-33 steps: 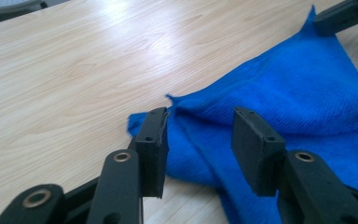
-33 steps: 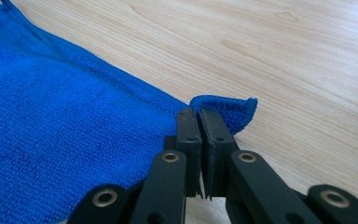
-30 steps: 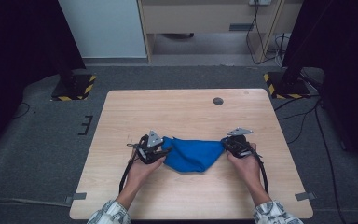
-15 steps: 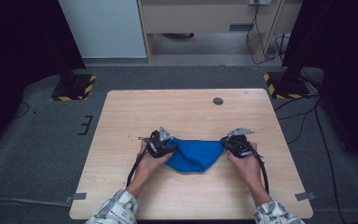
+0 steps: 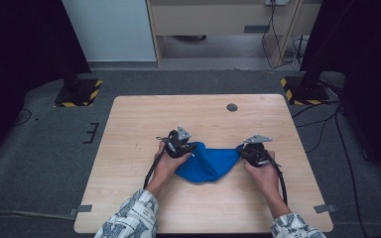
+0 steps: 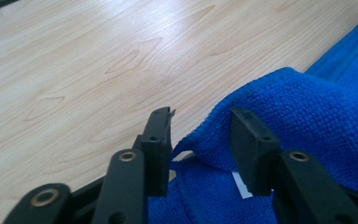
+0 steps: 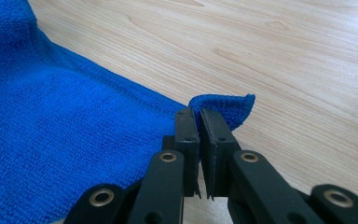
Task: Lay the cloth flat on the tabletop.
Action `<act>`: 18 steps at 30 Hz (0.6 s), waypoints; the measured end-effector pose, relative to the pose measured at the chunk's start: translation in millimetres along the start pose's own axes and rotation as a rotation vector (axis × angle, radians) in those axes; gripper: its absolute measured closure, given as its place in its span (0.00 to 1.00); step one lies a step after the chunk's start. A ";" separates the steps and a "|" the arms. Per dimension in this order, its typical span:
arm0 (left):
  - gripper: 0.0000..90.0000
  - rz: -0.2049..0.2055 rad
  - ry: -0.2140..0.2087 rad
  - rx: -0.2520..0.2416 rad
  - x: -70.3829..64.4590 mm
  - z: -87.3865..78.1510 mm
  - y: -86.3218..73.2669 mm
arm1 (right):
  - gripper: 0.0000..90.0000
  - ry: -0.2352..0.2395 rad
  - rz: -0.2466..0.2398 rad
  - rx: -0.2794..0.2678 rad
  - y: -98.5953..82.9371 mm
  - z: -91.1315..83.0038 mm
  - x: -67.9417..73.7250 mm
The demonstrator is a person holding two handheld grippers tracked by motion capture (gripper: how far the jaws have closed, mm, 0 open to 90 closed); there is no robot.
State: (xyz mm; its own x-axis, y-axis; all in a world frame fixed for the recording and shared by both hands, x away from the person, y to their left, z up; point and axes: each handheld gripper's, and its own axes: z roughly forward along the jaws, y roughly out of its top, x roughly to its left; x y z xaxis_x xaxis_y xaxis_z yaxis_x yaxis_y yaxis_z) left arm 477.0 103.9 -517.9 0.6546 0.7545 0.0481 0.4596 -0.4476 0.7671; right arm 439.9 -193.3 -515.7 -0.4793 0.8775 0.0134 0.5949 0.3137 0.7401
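Observation:
A blue cloth lies bunched on the wooden table, between the two hands. My left gripper sits at the cloth's left end, open. In the left gripper view its jaws stand apart around a raised fold of the blue cloth, with a white label below it. My right gripper is at the cloth's right end. The right gripper view shows it shut on a curled corner of the cloth.
A small dark round disc is set in the table near its far edge. Bare wood stretches beyond the cloth and to its left. Yellow-and-black stand bases rest on the grey floor at both far corners.
The left hand has carried its gripper to the right, toward the right gripper, and the cloth's left part has bunched up narrower. The right gripper has stayed in place.

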 end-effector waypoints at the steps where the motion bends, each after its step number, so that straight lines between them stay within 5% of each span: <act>1: 0.69 -0.008 0.004 -0.006 1.4 -0.3 0.6 | 0.97 0.000 -0.004 0.000 -0.1 -0.2 -0.8; 10: 0.74 -0.014 -0.005 -0.021 5.8 -12.5 3.5 | 0.98 -0.013 0.015 0.022 -1.4 0.9 -6.6; 18: 0.69 -0.017 -0.058 -0.012 6.4 -11.5 -5.2 | 0.98 -0.010 0.025 0.043 -4.9 5.0 -9.7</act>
State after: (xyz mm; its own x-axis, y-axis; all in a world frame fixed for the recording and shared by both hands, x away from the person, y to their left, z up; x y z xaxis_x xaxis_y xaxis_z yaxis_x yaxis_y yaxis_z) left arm 471.9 116.5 -514.2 0.6806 0.7326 -0.0022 0.4641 -0.4288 0.7751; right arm 444.9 -201.5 -522.9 -0.4580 0.8886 0.0247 0.6335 0.3068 0.7103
